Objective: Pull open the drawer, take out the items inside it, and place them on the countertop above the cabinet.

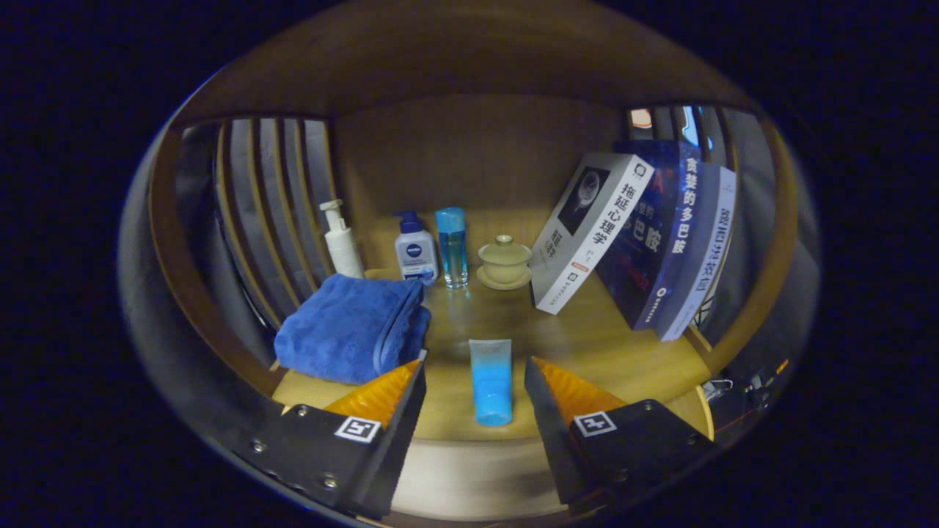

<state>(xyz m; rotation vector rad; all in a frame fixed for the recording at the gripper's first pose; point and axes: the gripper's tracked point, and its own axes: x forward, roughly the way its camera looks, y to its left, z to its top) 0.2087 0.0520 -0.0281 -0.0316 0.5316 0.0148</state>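
Between the two fingers of the claw (475,381), a blue squeeze tube (491,381) lies flat on the wooden surface (587,345), its cap end toward the camera. The claw is spread wide, and neither finger touches the tube; there is a clear gap on each side. Just beyond the left finger sits a folded blue towel (352,328), its near corner close to that fingertip, though whether they touch is hard to judge in the warped view. Farther on, a row of things stands near the back panel: a white pump bottle (342,242) beside the slatted side wall (271,213), then a white bottle with a blue cap (415,249), then a slim clear blue bottle (452,247), all upright and close together. To their right is a pale lidded cup (504,262) on its saucer. Right of that, three books (645,242) lean toward the right side wall, the white-covered one in front.
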